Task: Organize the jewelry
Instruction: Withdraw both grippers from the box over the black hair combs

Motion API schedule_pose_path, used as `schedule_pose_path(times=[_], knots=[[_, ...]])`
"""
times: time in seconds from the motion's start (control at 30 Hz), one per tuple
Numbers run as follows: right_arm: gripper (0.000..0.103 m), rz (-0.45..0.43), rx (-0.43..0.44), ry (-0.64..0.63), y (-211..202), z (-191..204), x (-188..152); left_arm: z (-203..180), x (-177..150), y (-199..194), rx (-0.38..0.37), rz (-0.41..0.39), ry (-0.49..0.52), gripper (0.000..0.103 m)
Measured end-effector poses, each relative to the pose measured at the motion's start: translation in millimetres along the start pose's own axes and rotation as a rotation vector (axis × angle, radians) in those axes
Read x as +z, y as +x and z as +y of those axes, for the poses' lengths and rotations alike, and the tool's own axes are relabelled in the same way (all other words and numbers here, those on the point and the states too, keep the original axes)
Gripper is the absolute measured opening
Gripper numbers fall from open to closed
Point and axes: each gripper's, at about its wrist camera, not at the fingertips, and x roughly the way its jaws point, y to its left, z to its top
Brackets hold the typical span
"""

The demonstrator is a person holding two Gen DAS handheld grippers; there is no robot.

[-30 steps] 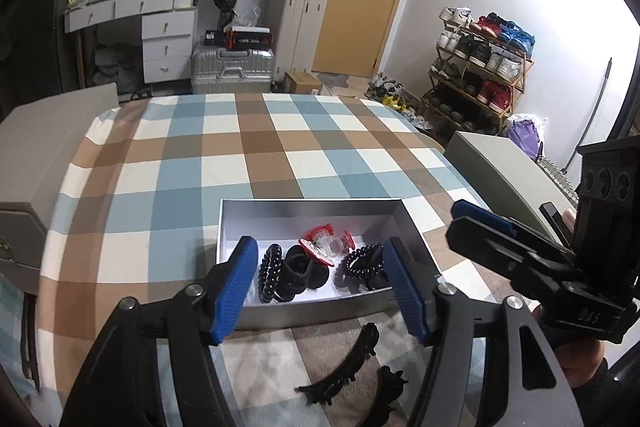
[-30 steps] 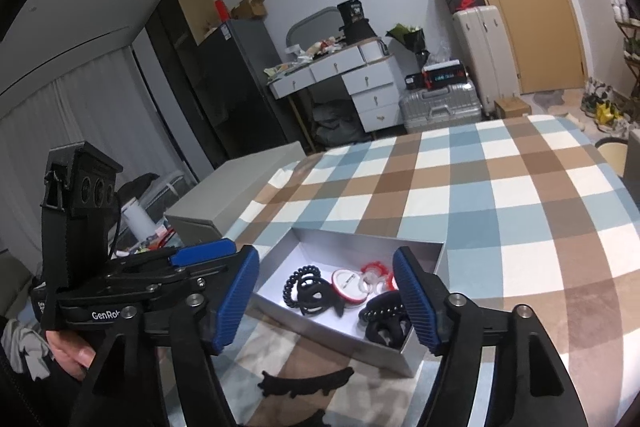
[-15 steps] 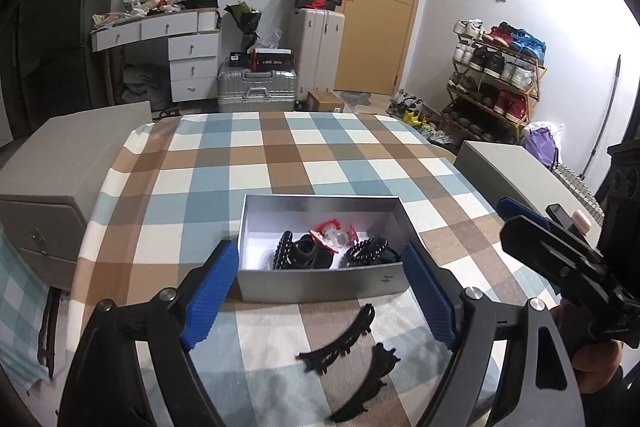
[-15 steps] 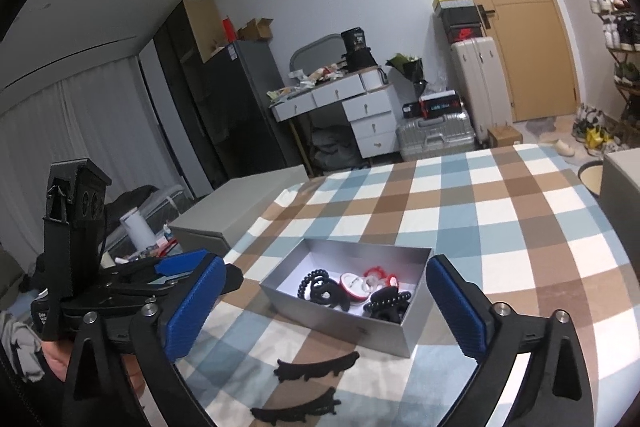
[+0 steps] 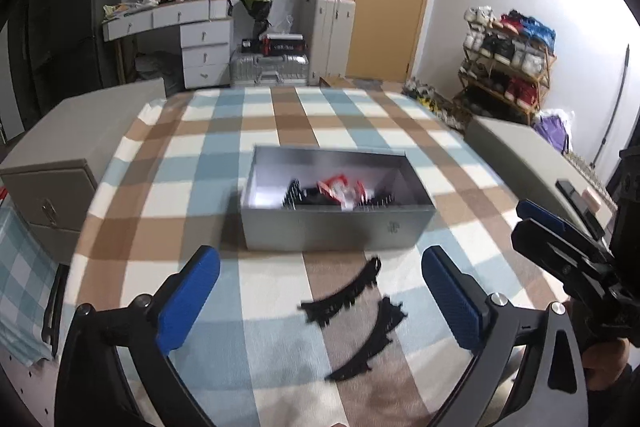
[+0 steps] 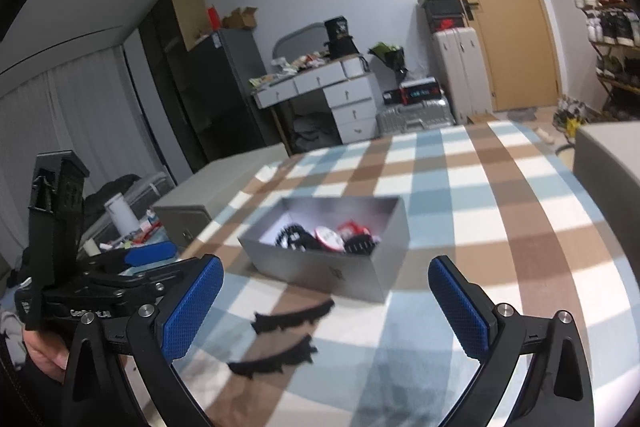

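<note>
The left gripper (image 5: 320, 287), black-framed with blue ribbed pads, fills the bottom of its view with jaws spread wide, having just been opening, and nothing lies between the pads. The right gripper (image 6: 326, 301) stands equally wide and empty, its jaws also just opened. In the right wrist view, white lettering beginning "Ge" shows on the left gripper's body at lower left, the rest too blurred to read.

Two curved black toothed hair combs (image 5: 344, 297) (image 5: 370, 343) lie side by side on the blue, brown and white checked cloth (image 5: 200, 163), just below the open grey rectangular box (image 5: 336, 231) at centre frame. A small dark mark on its front wall is unreadable. Inside are black hair claws (image 6: 296, 239) and red-and-white pieces (image 5: 340, 189), blurred.
</note>
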Motion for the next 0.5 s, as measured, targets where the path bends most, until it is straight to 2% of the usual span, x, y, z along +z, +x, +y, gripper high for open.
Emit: schedule_pose_path(times=[0.27, 0.5], knots=[[0.103, 0.068, -0.033, 0.029, 6, -17, -27, -6, -30, 17, -0.007, 0.107, 0.035, 0.099], [0.103, 0.086, -0.042, 0.051, 6, -23, -36, -16, -41, 29, -0.092, 0.21, 0.067, 0.099]])
